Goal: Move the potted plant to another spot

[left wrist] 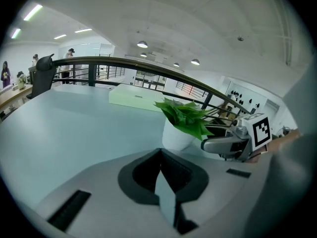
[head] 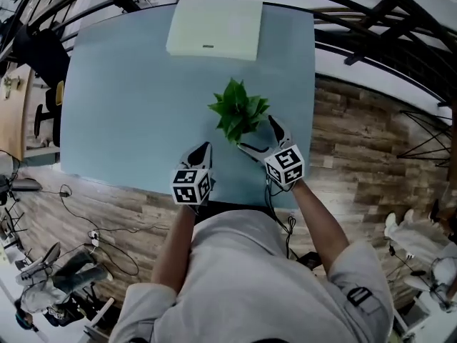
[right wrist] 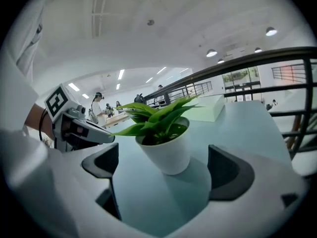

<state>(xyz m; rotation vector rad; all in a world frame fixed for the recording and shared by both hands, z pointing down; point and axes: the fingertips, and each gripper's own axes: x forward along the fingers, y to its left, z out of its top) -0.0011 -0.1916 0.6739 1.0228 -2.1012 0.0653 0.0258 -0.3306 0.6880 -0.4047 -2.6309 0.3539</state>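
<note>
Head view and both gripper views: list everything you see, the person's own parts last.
Green-leaved plant in a white round pot: one, green and white, upright on the table near its front edge.
Pale blue flat-topped table: one, middle of the head view.
Pale cream flat rectangular box: one, on the table at its far edge.
Dark curved metal railing: one, beyond the table.
Brown wood-plank floor: around the table.
Black cables: several, on the floor at left.
Left gripper: one, grey, fingers together on nothing, left of the plant.
Right gripper: one, grey, fingers apart either side of the pot, not touching it.
</note>
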